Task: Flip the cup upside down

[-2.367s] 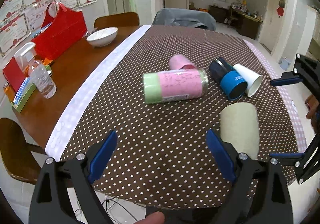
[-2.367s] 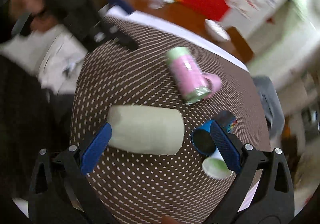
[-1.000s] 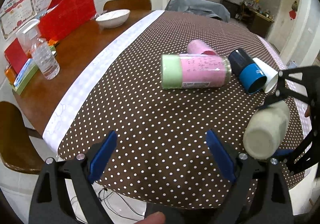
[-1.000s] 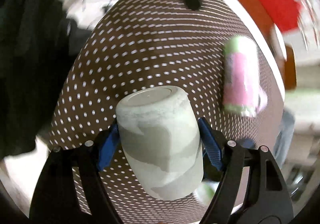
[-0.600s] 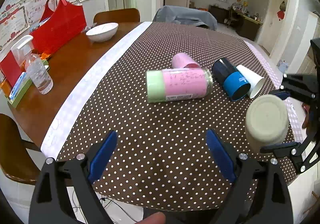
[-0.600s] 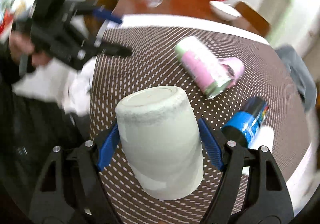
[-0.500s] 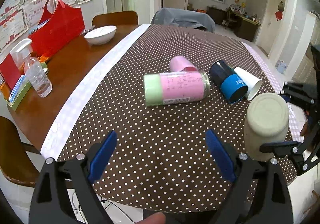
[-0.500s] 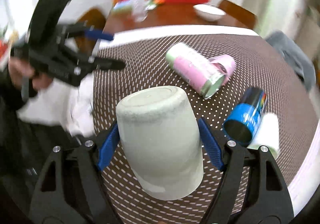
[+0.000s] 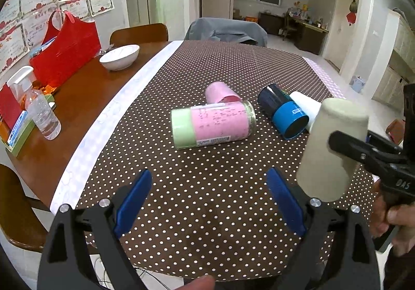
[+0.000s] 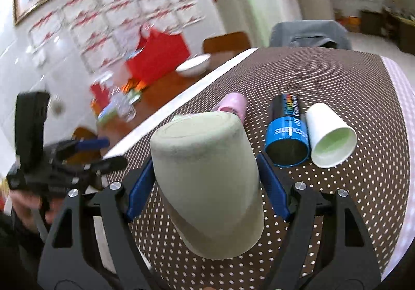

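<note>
A pale green-beige cup is clamped between the blue pads of my right gripper. It is held upside down, base up and rim down, slightly tilted, above the dotted brown tablecloth. In the left wrist view the same cup hangs at the right, with the right gripper's black finger across it. My left gripper is open and empty over the near part of the cloth.
Lying on the cloth are a pink and green jar, a pink cup, a dark blue can and a white paper cup. A white bowl, a red bag and a spray bottle stand on the bare wood at left.
My right gripper took the cup from lying on the cloth, lifted it and turned it base up. In the last half second it swung further round. The left gripper stayed open.
</note>
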`<state>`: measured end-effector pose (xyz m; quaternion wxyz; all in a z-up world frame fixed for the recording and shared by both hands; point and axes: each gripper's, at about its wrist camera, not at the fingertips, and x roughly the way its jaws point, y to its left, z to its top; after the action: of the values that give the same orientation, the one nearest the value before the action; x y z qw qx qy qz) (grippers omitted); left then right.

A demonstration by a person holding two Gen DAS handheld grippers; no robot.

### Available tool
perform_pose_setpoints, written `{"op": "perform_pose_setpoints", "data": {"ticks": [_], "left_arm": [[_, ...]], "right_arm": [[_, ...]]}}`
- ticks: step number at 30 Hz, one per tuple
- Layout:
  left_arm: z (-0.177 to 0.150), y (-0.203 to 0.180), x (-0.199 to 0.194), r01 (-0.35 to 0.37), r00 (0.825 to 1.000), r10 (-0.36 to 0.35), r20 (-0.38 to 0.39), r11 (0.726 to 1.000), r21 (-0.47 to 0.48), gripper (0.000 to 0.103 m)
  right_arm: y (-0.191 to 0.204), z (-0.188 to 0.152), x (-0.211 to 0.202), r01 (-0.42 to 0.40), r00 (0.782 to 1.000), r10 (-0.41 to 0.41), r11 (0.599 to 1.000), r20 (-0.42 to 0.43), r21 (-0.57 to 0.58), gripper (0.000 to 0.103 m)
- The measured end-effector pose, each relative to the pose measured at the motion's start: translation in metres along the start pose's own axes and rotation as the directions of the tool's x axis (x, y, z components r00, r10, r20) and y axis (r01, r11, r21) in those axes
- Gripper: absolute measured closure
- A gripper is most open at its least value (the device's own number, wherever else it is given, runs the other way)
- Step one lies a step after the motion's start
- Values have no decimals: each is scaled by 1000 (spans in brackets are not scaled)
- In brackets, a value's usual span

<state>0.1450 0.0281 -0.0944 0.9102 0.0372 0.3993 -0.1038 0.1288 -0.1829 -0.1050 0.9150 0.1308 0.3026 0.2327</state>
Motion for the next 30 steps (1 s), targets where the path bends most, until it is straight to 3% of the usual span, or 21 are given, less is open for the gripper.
{"op": "perform_pose_setpoints", "data": {"ticks": [9,19,25,30], "left_arm": [[-4,-8,0,4,1000,-4,4,1000,8,14],[-11,-11,-4,-9,1000,9,5,1000,12,14],[-16,-18,-11,-8,1000,8,16,1000,25,14],[-21,-26,-24,-12,999,11,39,999,37,14]], "right_arm": [[-4,-20,31,172,984,-174,984,38,55,28],[4,-37,33,219,975,-220,975,37,28,27],[7,-38,16,232,970,-234,972,62,43,7],[6,-34,-2,277,956,-283,957,72,83,6]]}}
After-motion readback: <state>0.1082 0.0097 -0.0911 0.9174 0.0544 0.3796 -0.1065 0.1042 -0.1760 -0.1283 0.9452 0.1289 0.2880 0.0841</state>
